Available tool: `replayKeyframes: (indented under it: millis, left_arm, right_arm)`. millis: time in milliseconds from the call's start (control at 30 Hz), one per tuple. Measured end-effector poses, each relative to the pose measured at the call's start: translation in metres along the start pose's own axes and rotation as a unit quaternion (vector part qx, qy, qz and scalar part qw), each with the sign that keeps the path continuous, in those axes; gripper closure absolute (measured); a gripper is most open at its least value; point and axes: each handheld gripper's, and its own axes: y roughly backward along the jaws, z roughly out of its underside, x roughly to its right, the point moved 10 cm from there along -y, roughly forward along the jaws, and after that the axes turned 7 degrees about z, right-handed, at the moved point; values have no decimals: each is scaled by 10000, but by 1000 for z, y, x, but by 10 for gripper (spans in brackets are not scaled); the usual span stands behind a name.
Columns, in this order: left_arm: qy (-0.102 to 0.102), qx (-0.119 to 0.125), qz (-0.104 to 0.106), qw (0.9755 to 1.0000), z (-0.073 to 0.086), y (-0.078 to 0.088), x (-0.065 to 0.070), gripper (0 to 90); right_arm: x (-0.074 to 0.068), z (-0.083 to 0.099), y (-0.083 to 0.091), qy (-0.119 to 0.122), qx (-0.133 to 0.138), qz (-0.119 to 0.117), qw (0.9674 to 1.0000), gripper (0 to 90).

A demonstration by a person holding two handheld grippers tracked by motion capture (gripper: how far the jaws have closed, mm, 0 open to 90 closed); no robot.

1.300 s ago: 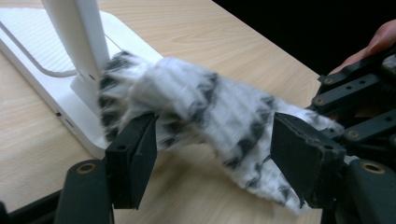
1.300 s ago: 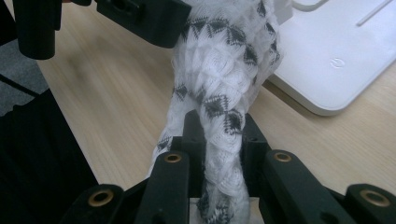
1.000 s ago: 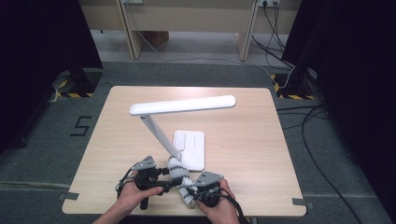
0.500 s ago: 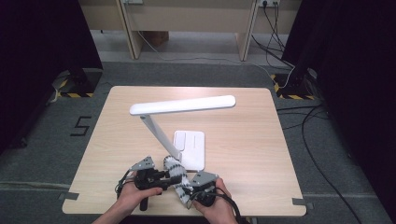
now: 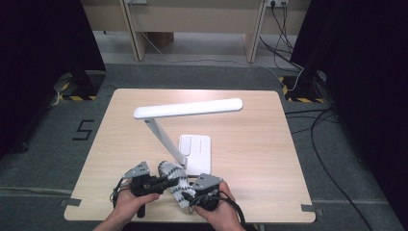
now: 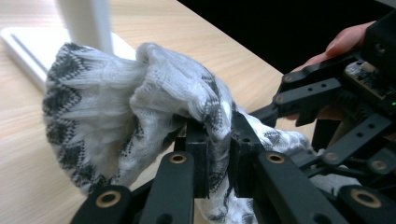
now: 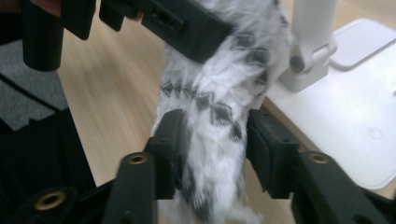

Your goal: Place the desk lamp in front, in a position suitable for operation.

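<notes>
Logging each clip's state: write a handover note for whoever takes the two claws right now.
Left claw: jaws have just been closing, now pinched shut on a fold of the sock.
Right claw: jaws have just been opening; the sock hangs between them, grip loosened.
Sock: white with dark pattern, held off the table at its near edge, right beside the lamp base.
Done: sock passed into the left claw.
Left: probably draw the right claw clear, then carry on with the sock.

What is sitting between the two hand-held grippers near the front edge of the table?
A white and grey patterned sock stretches between the left gripper and the right gripper, seen in the high view; the left's jaws pinch it.
</notes>
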Motion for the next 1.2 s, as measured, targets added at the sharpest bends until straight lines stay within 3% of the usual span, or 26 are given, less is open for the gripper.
replayKeyframes:
  millis: [133, 167, 300, 433, 567, 767, 800, 933, 1067, 1100, 1167, 1200]
  left_arm:
    - [-43, 140, -197, 9997, -5, 12, -8, 808]
    - [-94, 218, -339, 9991, -9, 19, -13, 809]
    - [-85, 293, -491, 9983, -11, 29, -20, 808]
    - [-81, 453, -615, 9970, -17, 44, -26, 808]
    - [-173, 612, -753, 9951, -27, 59, -28, 808]
    - [-395, 799, -952, 9915, -49, 78, -30, 808]
    - [-482, 856, -1016, 9900, -58, 83, -29, 807]
    - [-593, 986, -1062, 9877, -73, 90, -27, 807]
    - [-757, 1124, -1121, 9844, -91, 99, -24, 807]
    - [-802, 1160, -1142, 9834, -98, 103, -22, 807]
    - [-834, 1179, -1170, 9826, -103, 105, -21, 807]
    - [-844, 1195, -1188, 9821, -106, 107, -21, 808]
  right_arm:
    - [4, -10, 8, -73, 243, 60, 9997, 490]
    - [8, -15, 15, -141, 368, 102, 9992, 480]
    - [15, -23, 23, -206, 560, 167, 9981, 475]
    - [33, -28, 29, -385, 710, 381, 9960, 516]
    - [63, -17, 18, -465, 472, 829, 9943, 647]
    - [85, -3, -2, -624, 97, 1052, 9924, 799]
    - [87, -1, -5, -651, 51, 1070, 9921, 812]
    - [93, 2, -19, -772, -29, 1090, 9910, 817]
    - [96, 2, -28, -741, -46, 1110, 9910, 800]
    - [98, 1, -34, -723, -31, 1128, 9910, 745]
    - [99, 0, -35, -713, -31, 1148, 9908, 717]
    - [100, -1, -41, -715, -28, 1182, 9904, 639]
